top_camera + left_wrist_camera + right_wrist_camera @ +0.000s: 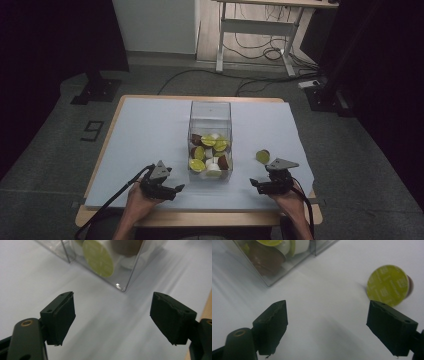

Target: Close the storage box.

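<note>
Wooden-edged rectangular desk (100,155), top covered by pale blue-white sheet (150,130). Dim room, grey floor (45,150) around.

Tall clear plastic square-section box (210,117) standing upright near desk centre, slightly toward the person's edge. Lower part filled with a heap of coffee capsules (209,152): yellow-green foil lids, white and brown bodies. Upper part of box holding none. In left gripper view, near corner of box (122,287) ahead of the jaws, one round yellow-green lid (98,257) pressed against the clear wall.

Left hand-held gripper (176,190) low over sheet, just left of box's near corner, jaws pointing right toward box. Jaws spread wide, nothing between them, bare sheet beneath.

Right hand-held gripper (254,184) low over sheet, right of box, jaws pointing left. Jaws likewise wide apart, gripping nothing.

Single loose capsule with yellow-green foil lid and brown body (389,285) lying tilted on sheet, well right of box, near right hand-held gripper on its far side. In right gripper view, capsule just beyond right-side jaw tip; contact cannot be told.
</note>
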### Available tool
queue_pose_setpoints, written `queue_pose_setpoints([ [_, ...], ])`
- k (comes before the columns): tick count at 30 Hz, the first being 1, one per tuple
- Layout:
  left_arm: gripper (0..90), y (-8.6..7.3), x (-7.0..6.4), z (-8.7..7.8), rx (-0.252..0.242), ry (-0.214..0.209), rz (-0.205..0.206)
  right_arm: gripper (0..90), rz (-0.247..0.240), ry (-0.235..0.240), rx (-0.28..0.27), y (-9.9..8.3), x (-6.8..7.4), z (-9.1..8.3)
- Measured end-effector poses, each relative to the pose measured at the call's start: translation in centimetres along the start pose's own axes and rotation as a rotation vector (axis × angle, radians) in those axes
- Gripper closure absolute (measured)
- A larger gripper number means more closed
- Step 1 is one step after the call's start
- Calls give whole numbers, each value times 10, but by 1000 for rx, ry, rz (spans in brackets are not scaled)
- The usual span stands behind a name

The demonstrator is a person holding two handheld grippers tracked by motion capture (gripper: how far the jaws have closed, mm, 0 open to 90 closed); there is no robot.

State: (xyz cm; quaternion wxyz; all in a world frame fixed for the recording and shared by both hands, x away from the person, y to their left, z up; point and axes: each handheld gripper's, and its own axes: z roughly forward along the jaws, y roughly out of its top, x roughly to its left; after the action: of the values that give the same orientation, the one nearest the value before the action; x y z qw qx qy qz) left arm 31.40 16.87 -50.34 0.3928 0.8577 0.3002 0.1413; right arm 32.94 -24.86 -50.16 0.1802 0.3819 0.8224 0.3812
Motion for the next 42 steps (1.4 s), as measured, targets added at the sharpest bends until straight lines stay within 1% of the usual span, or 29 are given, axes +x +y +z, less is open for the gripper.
queue_pose_setpoints([
  [5, 229, 5, -2, -1, -20, -17, -1, 202, -13, 35, 1, 5, 6, 2],
  [8, 252, 8, -3, -2, -30, -13, 4, 228, -18, 62, -5, 8, 11, 3],
  [13, 333, 13, -4, -5, -49, -10, 27, 273, -22, 104, -18, 16, 16, 3],
  [15, 375, 14, -4, -5, -56, -11, 27, 306, -29, 121, -20, 19, 18, 3],
  [19, 428, 17, -4, -4, -60, -14, 29, 368, -42, 148, -22, 25, 23, 5],
  [22, 458, 20, -5, -4, -67, -23, 29, 418, -57, 155, -16, 28, 26, 6],
  [26, 501, 25, -6, -3, -69, -26, 42, 494, -70, 178, -21, 34, 31, 8],
  [29, 528, 28, -5, -3, -74, -28, 34, 523, -79, 195, -19, 39, 36, 10],
  [34, 563, 30, -4, -3, -77, -30, 34, 559, -96, 225, -16, 46, 42, 14],
  [39, 584, 33, -4, 1, -68, -34, 40, 594, -109, 226, -11, 52, 46, 18],
  [42, 585, 34, -4, 3, -71, -45, 43, 611, -119, 220, -5, 54, 47, 20],
])
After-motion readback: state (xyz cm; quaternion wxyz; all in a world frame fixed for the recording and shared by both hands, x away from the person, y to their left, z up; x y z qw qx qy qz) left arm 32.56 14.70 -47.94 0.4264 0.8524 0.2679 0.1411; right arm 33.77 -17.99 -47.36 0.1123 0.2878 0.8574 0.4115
